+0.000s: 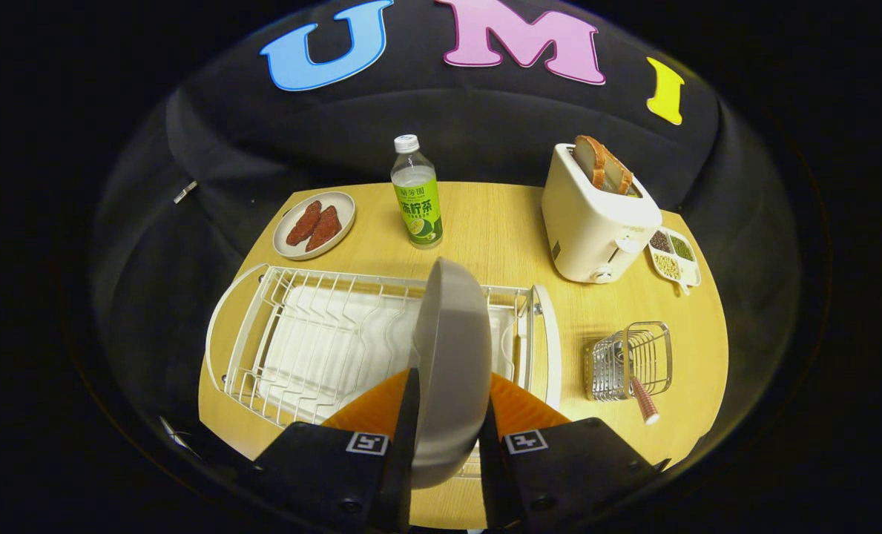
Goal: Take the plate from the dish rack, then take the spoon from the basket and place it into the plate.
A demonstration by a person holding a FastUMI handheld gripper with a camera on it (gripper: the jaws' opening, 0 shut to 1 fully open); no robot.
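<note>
- Jaws of the gripper [446, 415] are closed on the plate [452, 356], one finger pressed on each face, so the plate stands on edge between them
- Seen from the gripper view, the plate is held above the dish rack [292, 341], near the rack's right end; whether its lower rim is fully clear of the wires cannot be told, since the fingers hide that part
- Rack slots to the left of the plate hold nothing else, and the rack sits on the tabletop [500, 230]
- Right of the rack, apart from it, stands the wire basket [630, 361] with the spoon [642, 404] in it, handle leaning out toward the gripper
- Beyond the rack: a bottle [417, 194], a small dish of red slices [314, 224], a toaster [596, 222] with bread [602, 165] in it, and a divided tray of beans [674, 256] just beside the toaster
- Step in hand, by my reading: taking the plate out of the rack, the first part of the task
- Next move likely calls for lifting clear of the wires, turning the plate flat, and setting it on bare tabletop, perhaps between rack and basket, before letting go and going for the spoon
- Risk: an edge-held plate may slip or catch a wire while tilting
</note>
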